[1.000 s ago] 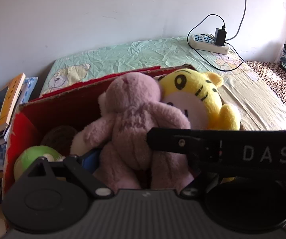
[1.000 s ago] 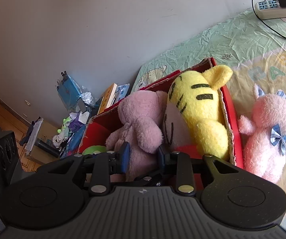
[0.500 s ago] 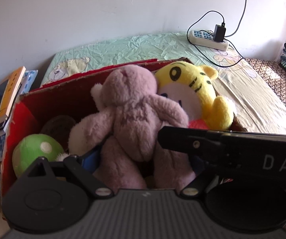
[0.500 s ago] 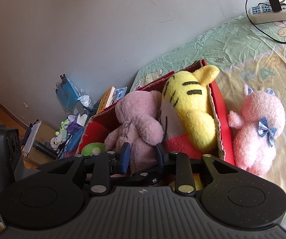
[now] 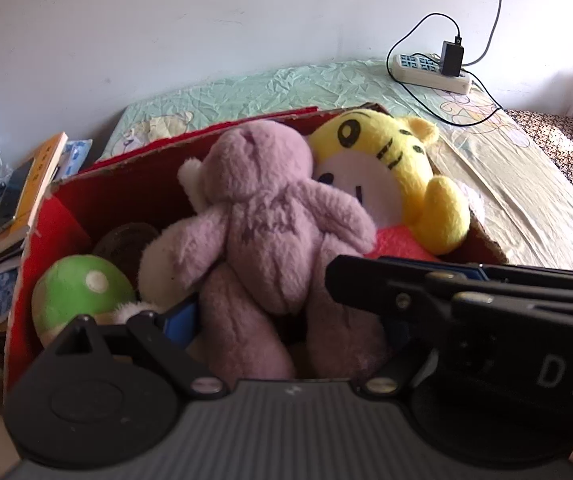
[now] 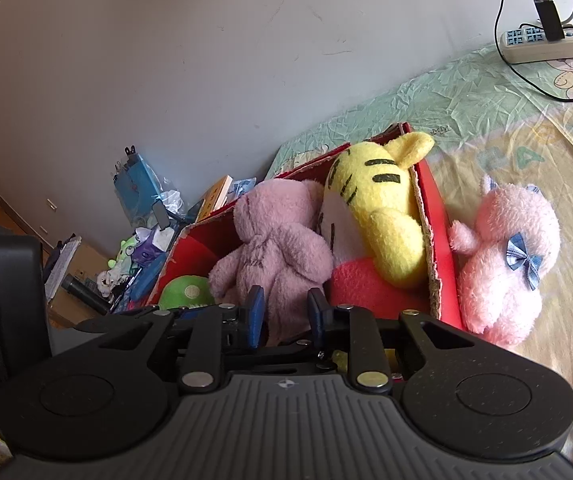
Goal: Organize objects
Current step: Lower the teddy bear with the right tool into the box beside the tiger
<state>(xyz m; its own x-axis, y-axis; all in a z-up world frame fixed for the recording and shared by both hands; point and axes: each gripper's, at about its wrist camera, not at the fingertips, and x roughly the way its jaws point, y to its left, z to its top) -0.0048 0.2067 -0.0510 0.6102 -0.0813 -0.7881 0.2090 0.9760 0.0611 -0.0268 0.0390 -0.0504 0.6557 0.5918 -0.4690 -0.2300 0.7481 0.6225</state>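
Observation:
A purple plush bear [image 5: 270, 232] sits with its back to me in a red cardboard box [image 5: 126, 184], and a yellow tiger plush [image 5: 386, 168] leans at its right. My left gripper [image 5: 286, 326] straddles the bear's two legs, its pads pressed against them. My right gripper [image 5: 350, 280] reaches in from the right. In the right wrist view its blue pads [image 6: 254, 312] are closing on the bear [image 6: 274, 256], and plush fills the gap of the gripper [image 6: 285, 312]. A pink plush [image 6: 506, 264] stands on the bed outside the box [image 6: 434, 240].
A green mushroom plush [image 5: 78, 292] and a brown round thing [image 5: 126, 240] lie in the box's left end. Books [image 5: 34, 184] and clutter are stacked left of the box. A power strip [image 5: 426, 68] with a cable lies on the bed sheet [image 5: 506, 184] by the wall.
The right gripper's jaws have drawn closer together around the bear's lower body. The left gripper keeps the same width on the legs. Both hands stay about where they were.

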